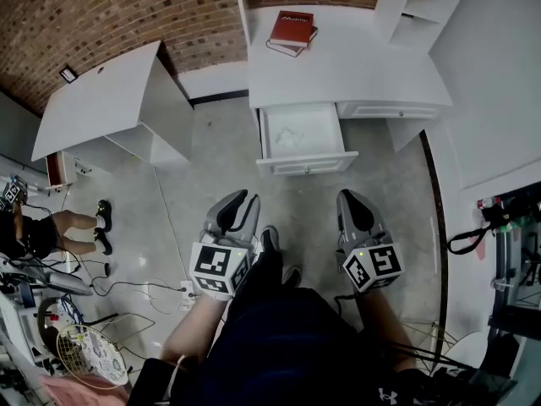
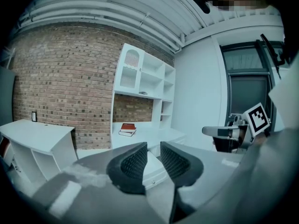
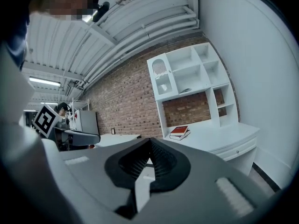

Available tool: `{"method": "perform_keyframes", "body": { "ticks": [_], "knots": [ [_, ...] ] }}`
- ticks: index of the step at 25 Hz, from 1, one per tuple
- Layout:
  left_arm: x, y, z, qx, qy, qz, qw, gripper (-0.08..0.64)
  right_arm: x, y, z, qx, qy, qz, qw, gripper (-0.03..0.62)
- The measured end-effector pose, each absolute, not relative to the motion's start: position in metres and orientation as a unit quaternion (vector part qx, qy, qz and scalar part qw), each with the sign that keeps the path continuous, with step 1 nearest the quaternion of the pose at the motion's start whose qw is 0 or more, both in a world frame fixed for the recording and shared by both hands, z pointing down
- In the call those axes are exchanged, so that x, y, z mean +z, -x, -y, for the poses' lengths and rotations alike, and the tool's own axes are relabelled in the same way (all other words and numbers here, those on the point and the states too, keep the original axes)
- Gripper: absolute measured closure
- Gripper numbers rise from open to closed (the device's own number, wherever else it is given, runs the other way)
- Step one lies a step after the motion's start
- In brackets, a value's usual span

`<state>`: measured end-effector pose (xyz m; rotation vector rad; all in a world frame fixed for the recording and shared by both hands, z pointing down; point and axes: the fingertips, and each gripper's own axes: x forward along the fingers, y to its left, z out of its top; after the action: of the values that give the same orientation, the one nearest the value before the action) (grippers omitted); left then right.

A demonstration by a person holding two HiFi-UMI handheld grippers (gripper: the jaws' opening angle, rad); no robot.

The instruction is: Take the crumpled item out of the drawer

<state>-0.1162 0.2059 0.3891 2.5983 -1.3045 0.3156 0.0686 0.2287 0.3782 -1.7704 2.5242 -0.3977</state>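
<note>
Facing: I am looking down at the desk [image 1: 363, 66] from well back, with floor between me and it.
Drawer [image 1: 306, 166]: it is standing pulled out under the desk's left part, so I am judging the opening step done.
Item [image 1: 292, 134]: it is lying crumpled on the drawer floor near the middle, white on white, with nothing touching it.
Left gripper [image 1: 248, 198]: its jaws are standing partly apart with nothing between the pads. The drawer front is showing through the gap, far ahead.
Right gripper [image 1: 353, 200]: its jaws are meeting at the tips and gripping nothing.
Done: I am counting only the open drawer.
Left to do: I am reckoning nearly all of it, namely closing the distance, dipping a gripper into the drawer, pinching the item and lifting it clear.
Likely hand: I am leaning toward the left gripper, since it is already parted and sitting nearer the drawer's line.
Watch: I am finding the item faint against the drawer floor, so its edges are hard to judge from here.
</note>
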Motion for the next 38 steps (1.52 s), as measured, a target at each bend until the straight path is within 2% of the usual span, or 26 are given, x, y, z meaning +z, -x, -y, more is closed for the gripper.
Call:
{"method": "perform_keyframes", "body": {
  "ticks": [10, 28, 38],
  "knots": [
    [0.401, 0.113, -0.131, 0.111, -0.890, 0.423, 0.130, 0.462, 0.380, -0.073, -0.160, -0.129, 0.590, -0.797, -0.001, 0.591],
    [0.362, 0.175, 0.067, 0.057, -0.887, 0.453, 0.072, 0.462, 0.374, -0.065, -0.030, -0.112, 0.637, -0.762, -0.020, 0.591],
    [0.405, 0.138, 0.112, 0.104, -0.891, 0.436, 0.076, 0.462, 0.411, -0.077, 0.015, -0.154, 0.624, -0.766, -0.028, 0.589]
  ]
}}
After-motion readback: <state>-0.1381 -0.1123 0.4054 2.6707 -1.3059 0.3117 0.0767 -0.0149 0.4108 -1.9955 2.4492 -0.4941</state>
